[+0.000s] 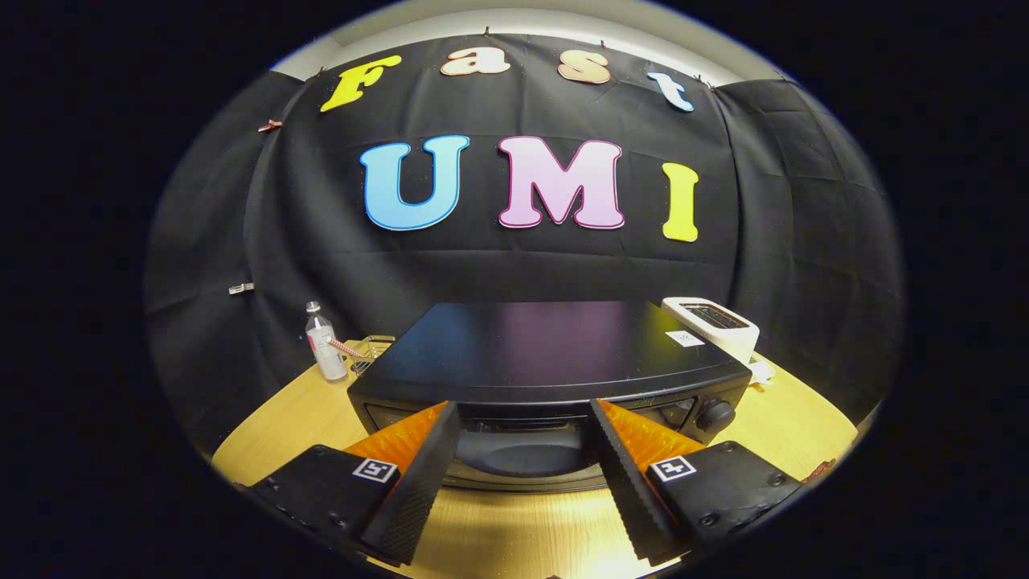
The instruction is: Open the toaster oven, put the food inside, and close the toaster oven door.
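Evidently lining up on the toaster oven (547, 354) door, the tongs (522, 422) hover spread wide and empty above the counter (514, 531).

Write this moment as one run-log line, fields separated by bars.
tool: open, empty | toaster oven: just ahead of the fingers, door closed | table: below the fingers

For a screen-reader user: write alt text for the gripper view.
The tool is open, its fingers spread in front of a black toaster oven with its door shut, on a wooden table. A white toaster stands behind the oven to the right; a clear bottle and a wire rack stand to its left.
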